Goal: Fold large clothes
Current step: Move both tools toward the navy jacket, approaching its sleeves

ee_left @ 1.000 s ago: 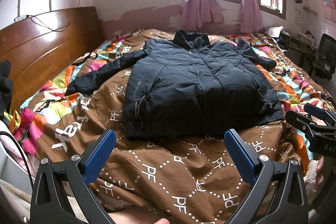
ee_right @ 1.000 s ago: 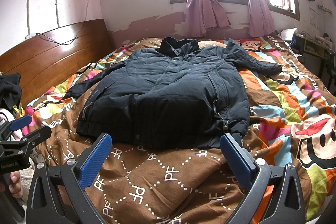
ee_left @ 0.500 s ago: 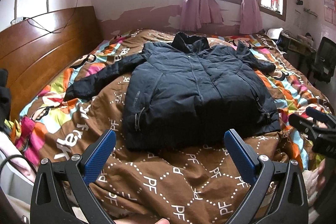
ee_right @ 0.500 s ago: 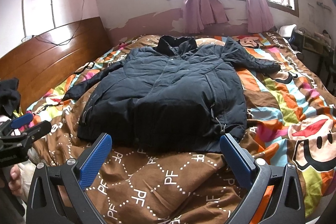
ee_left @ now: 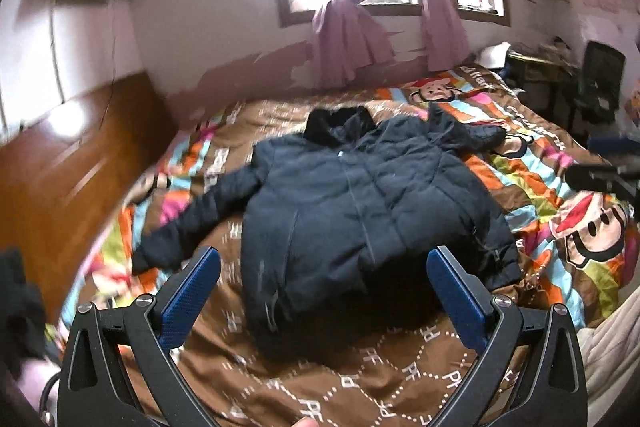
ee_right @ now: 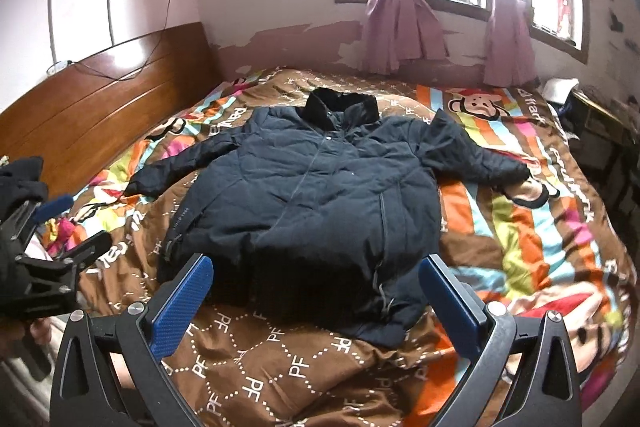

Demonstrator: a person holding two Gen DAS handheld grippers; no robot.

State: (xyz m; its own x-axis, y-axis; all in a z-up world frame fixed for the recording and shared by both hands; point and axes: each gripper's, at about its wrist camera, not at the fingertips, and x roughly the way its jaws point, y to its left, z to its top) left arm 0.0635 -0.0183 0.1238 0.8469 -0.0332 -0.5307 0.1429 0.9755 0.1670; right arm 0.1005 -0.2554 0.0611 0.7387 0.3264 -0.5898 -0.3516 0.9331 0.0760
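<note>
A dark navy padded jacket (ee_left: pixel 360 195) (ee_right: pixel 312 195) lies face up on the bed, zipped, collar toward the window and both sleeves spread out sideways. My left gripper (ee_left: pixel 324 291) hovers open just above the jacket's hem, its blue pads empty. My right gripper (ee_right: pixel 316 295) is likewise open over the hem, nothing between its fingers. The left gripper (ee_right: pixel 52 227) also shows at the left edge of the right wrist view, and the right gripper (ee_left: pixel 604 175) shows blurred at the right edge of the left wrist view.
The jacket rests on a brown and multicoloured cartoon-print quilt (ee_right: pixel 520 227) covering the bed. A wooden headboard (ee_right: pixel 100 99) runs along the left. Pink curtains (ee_right: pixel 404 27) hang at the window behind. A desk and a dark chair (ee_left: pixel 600 83) stand at the right.
Both grippers have risen and moved forward toward the jacket, so the hem now sits between their fingers in view. The left wrist view is motion-blurred. Both stayed open; the jacket has not moved.
</note>
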